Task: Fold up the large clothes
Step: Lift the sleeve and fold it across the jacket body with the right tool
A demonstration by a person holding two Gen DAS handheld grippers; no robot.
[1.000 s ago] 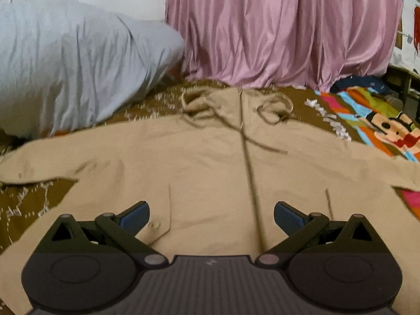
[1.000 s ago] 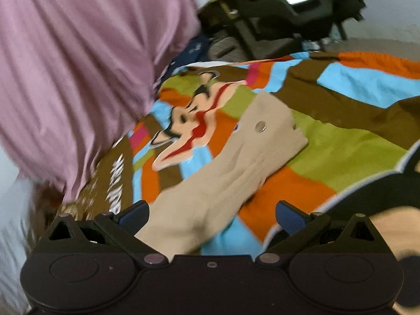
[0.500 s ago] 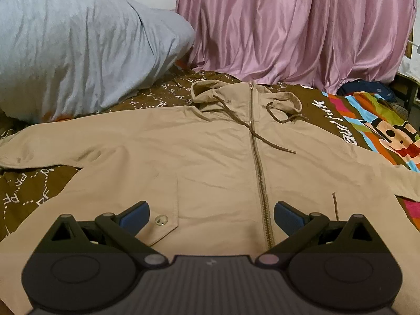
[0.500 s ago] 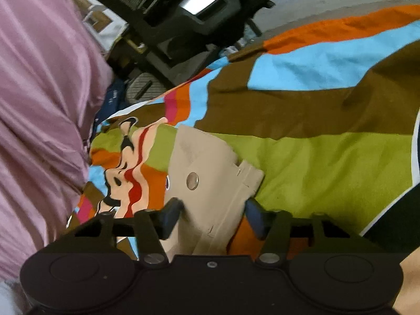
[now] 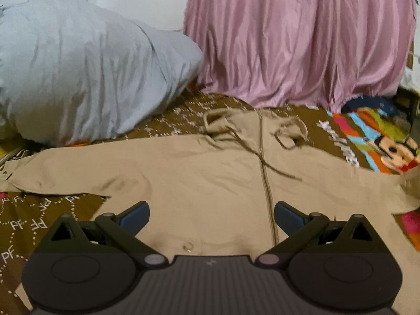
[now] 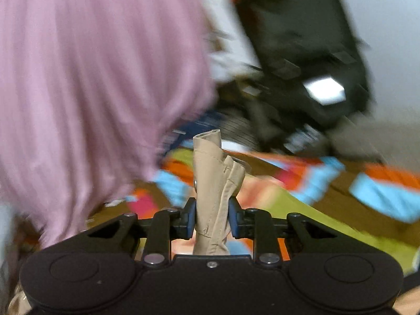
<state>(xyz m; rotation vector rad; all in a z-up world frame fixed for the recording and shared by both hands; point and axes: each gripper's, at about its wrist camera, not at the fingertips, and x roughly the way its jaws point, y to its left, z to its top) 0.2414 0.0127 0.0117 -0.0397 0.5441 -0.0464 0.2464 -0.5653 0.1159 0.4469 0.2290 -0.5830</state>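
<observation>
Right tongs (image 6: 211,216): jaws drawn in close, having just been closing, and now clamped on the bunched cuff of the tan jacket's sleeve (image 6: 214,183); the blue pads (image 6: 191,216) press the cloth from both sides.
Held cloth: the cuff stands up between the jaws, its rolled end above the fingertips, a metal snap on its left edge.
Right hand's pose: the tool points a little below level, over the bright patchwork cartoon bedspread (image 6: 341,210); the background is smeared by motion.
Left tongs (image 5: 211,216): jaws spread wide, holding nothing; the blue pads (image 5: 135,214) hang above the cloth, touching none of it that can be seen.
Left hand's pose: tilted downward, aimed along the jacket's front toward the hood.
Tan hooded zip-front jacket (image 5: 210,178): spread flat, front up, on the bed, the zip running up the middle, drawstrings loose on the chest, left sleeve stretched out sideways.
Surroundings: a large pale grey pillow (image 5: 86,78) at left, a pink satin curtain (image 5: 302,44) behind the hood, a dark brown lettered blanket (image 5: 39,218) under the jacket.
</observation>
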